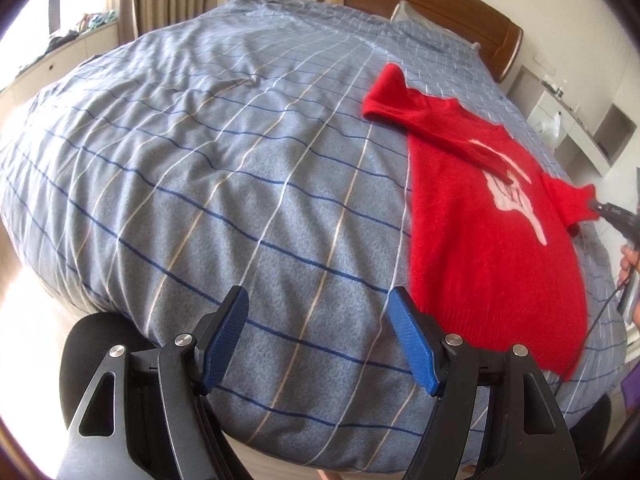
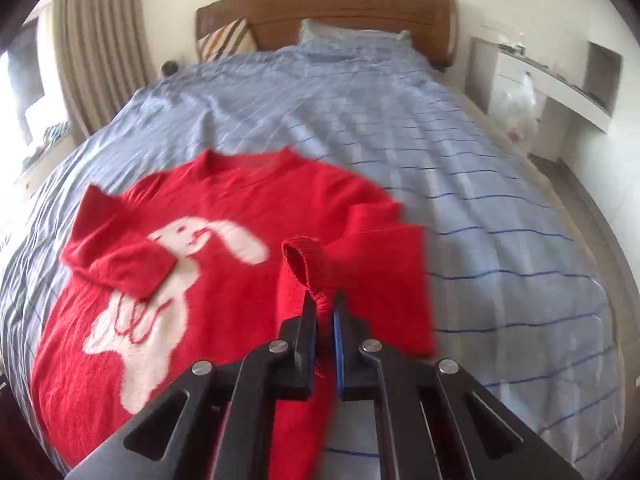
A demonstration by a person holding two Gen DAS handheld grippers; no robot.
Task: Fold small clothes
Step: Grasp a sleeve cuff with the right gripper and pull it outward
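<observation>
A small red sweater [image 2: 224, 280] with a white rabbit design lies flat on the blue checked bed cover [image 2: 400, 140]. It also shows at the right of the left wrist view [image 1: 492, 248]. Its left sleeve [image 2: 120, 260] is folded over the chest. My right gripper [image 2: 323, 298] is shut on the cuff of the right sleeve [image 2: 306, 264] and holds it lifted above the body of the sweater. My left gripper [image 1: 318, 300] is open and empty, over the bed cover [image 1: 200, 168] just left of the sweater's hem. The right gripper [image 1: 602, 210] shows at the far right of the left wrist view.
A wooden headboard [image 2: 340, 12] and pillows [image 2: 228, 38] are at the far end of the bed. White shelves [image 2: 560, 80] with a plastic bag stand to the right. Curtains [image 2: 92, 40] and a window sill are to the left.
</observation>
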